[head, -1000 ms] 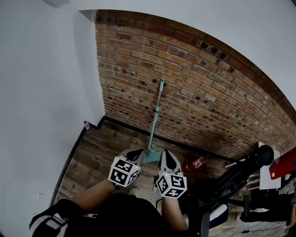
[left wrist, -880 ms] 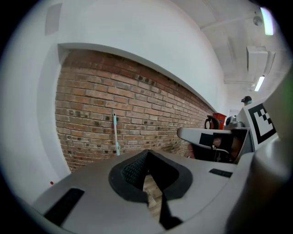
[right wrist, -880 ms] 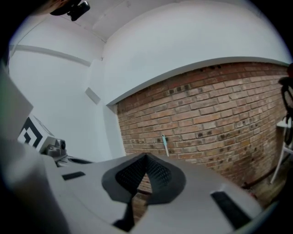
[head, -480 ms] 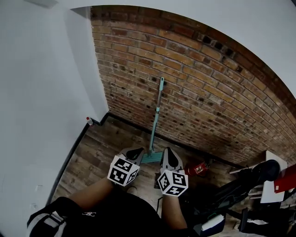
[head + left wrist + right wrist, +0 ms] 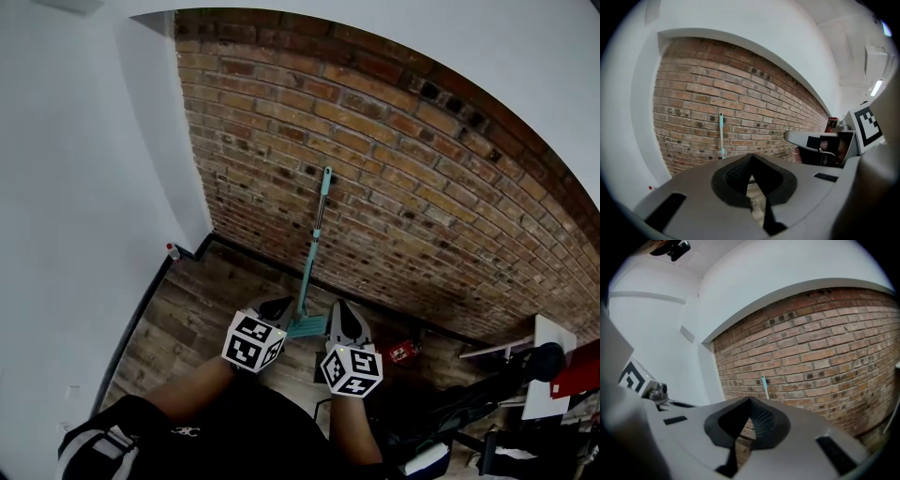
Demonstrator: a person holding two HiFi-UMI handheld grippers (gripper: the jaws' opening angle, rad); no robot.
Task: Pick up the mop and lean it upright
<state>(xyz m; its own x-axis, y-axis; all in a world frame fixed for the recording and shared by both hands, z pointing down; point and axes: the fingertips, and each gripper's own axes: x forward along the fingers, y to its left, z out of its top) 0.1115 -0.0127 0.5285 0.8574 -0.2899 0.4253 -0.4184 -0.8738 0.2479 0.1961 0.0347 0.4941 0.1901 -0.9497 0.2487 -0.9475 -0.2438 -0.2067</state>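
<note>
- While I hold both claws low over the wooden floor (image 5: 178, 323), the mop (image 5: 313, 239) stands upright ahead of me. Its teal handle leans against the brick wall (image 5: 431, 197) and its flat head sits on the floor at the foot of that wall.
- My left claw (image 5: 276, 307) is pressed together at the tips and pinches nothing. In the left gripper view the left claw (image 5: 750, 159) shows its ribbed pads meeting in a point, with only floor visible through the hollow beneath.
- My right claw (image 5: 343, 321) is closed the same way, with nothing between its tips. In the right gripper view the right claw (image 5: 750, 401) meets at the top over bare floor.
- In the head view the two claws sit side by side and apart from each other. The mop's head shows just beyond the gap between them, and neither claw touches it.
- In the left gripper view the mop (image 5: 721, 135) is a thin teal pole against the bricks, above the tips. In the right gripper view the mop (image 5: 764, 386) shows only the top of its handle.
- The white wall (image 5: 84, 187) meets the brick wall at the floor's far left corner. A small bottle (image 5: 172, 251) with a red cap stands at the foot of the white wall, near that corner.
- A red object (image 5: 403, 352) lies on the floor to the right of the mop's head, close to the brick wall. I cannot tell what it is.
</note>
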